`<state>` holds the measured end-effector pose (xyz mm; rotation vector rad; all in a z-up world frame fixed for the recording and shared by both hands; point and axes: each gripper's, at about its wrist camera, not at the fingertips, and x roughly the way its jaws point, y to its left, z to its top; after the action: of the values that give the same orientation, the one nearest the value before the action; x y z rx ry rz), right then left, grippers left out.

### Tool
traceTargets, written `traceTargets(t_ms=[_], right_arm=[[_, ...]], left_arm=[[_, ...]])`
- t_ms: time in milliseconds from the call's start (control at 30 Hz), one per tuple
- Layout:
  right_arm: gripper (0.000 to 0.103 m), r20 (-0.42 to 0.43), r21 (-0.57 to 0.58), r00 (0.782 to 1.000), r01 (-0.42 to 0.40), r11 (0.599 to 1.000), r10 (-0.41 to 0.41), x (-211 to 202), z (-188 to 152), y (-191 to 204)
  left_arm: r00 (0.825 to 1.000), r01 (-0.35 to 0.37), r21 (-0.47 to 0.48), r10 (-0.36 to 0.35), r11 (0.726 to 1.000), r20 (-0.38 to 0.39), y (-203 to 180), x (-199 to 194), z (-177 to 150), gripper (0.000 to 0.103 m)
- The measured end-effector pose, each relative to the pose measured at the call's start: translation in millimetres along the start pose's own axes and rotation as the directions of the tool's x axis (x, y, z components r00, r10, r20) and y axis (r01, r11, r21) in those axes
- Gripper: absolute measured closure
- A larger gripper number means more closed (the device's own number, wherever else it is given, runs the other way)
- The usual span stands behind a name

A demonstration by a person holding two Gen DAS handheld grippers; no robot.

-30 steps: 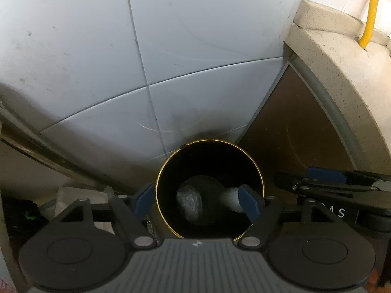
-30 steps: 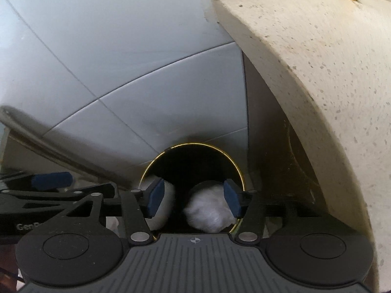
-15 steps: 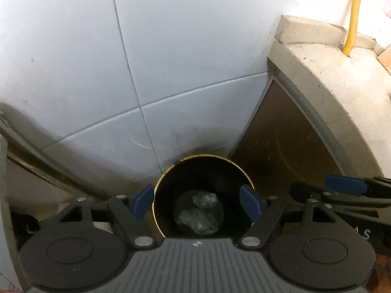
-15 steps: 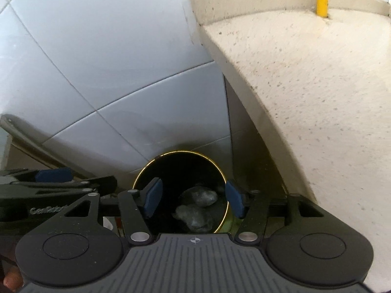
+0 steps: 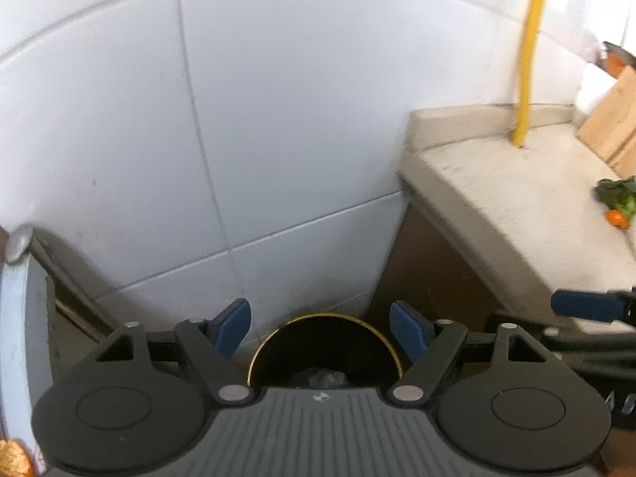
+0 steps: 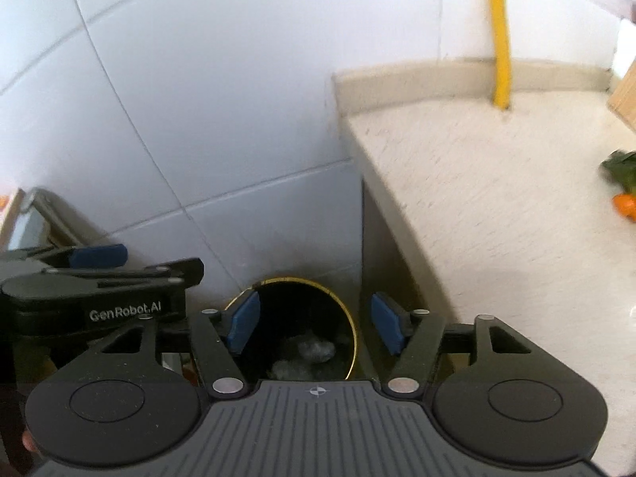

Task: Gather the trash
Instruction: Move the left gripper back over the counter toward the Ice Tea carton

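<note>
A black round bin point(image 5: 324, 348) point(image 6: 294, 318) with a gold rim stands on the floor in the corner between the tiled wall and the counter's side. Crumpled whitish paper wads point(image 6: 306, 351) point(image 5: 318, 377) lie at its bottom. My left gripper point(image 5: 320, 330) hangs open above the bin with nothing between its blue pads. My right gripper point(image 6: 316, 322) is beside it, also above the bin, its jaws opening and empty. Each gripper shows at the edge of the other's view: the right gripper's finger point(image 5: 588, 306) and the left gripper's body point(image 6: 99, 290).
A speckled beige counter point(image 6: 497, 198) rises right of the bin, with a yellow pipe point(image 6: 501, 39) at its back, a wooden board point(image 5: 612, 123), and a green leaf and orange piece point(image 6: 624, 187) at its right edge. A white tiled wall point(image 5: 198, 119) lies behind.
The paper wads that were between the fingers now lie at the bin's bottom. Both grippers have risen and tilted up, so the bin looks smaller and the counter top has come into view.
</note>
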<state>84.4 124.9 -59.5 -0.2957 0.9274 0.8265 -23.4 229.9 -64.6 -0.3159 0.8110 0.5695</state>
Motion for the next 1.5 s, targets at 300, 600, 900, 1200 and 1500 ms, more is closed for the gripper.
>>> traceTargets(t_ms=[300,600,900,1200,1500], right_arm=[[0.026,0.107,0.025,0.991,0.079,0.997,-0.081,-57,3,-22],[0.024,0.186,0.080,0.959,0.201,0.976,-0.212,-101,-10,-64],[0.023,0.220,0.150,0.913,0.317,0.936,-0.344,-132,-33,-101],[0.021,0.213,0.240,0.862,0.410,0.880,-0.459,-160,-62,-130],[0.019,0.195,0.292,0.820,0.476,0.830,-0.538,-182,-85,-151]], left_arm=[[0.995,0.089,0.059,-0.092,0.994,0.048,-41,-31,9,0.031],[0.982,0.163,0.171,-0.177,0.972,0.068,-99,-46,15,0.031],[0.963,0.233,0.285,-0.261,0.930,0.064,-156,-61,12,0.031],[0.940,0.295,0.398,-0.338,0.868,0.039,-201,-70,2,0.031],[0.916,0.352,0.471,-0.401,0.809,0.004,-236,-82,-9,0.029]])
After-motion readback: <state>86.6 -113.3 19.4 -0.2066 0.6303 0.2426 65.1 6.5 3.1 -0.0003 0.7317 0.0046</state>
